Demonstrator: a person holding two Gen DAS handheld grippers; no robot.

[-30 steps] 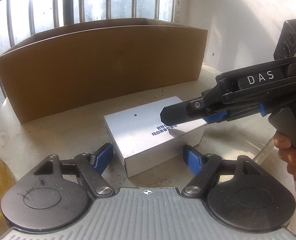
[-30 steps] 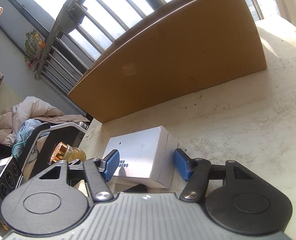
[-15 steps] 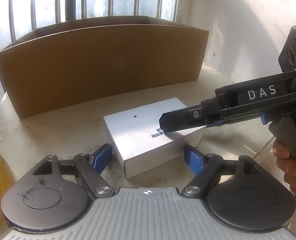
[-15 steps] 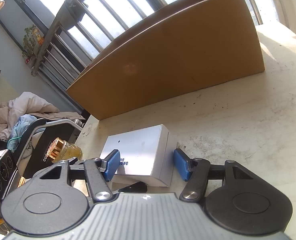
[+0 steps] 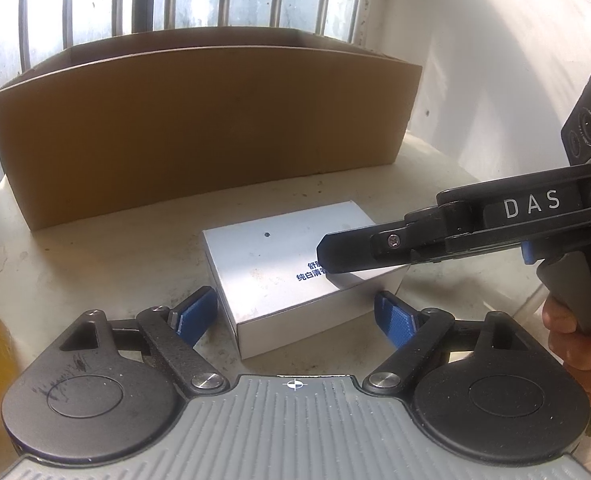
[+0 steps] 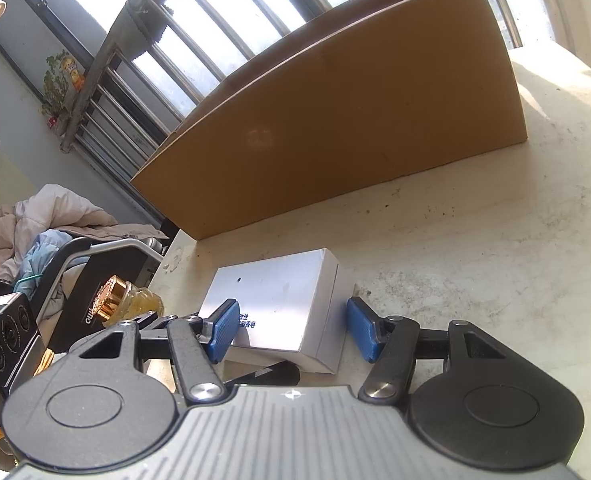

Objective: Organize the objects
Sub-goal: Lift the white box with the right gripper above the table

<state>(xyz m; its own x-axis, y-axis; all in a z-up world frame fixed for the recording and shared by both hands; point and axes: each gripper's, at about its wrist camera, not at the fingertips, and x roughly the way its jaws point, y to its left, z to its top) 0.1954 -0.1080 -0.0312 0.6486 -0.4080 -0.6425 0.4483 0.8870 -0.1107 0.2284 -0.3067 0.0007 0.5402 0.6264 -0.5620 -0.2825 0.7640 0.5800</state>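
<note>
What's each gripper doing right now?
Left gripper: open, holding nothing, jaws astride the box.
Right gripper: open, holding nothing, jaws astride the same box.

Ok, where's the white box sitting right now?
The white box lies flat on the table, in front of the cardboard box, between the open fingers of both the left gripper and the right gripper.
</note>
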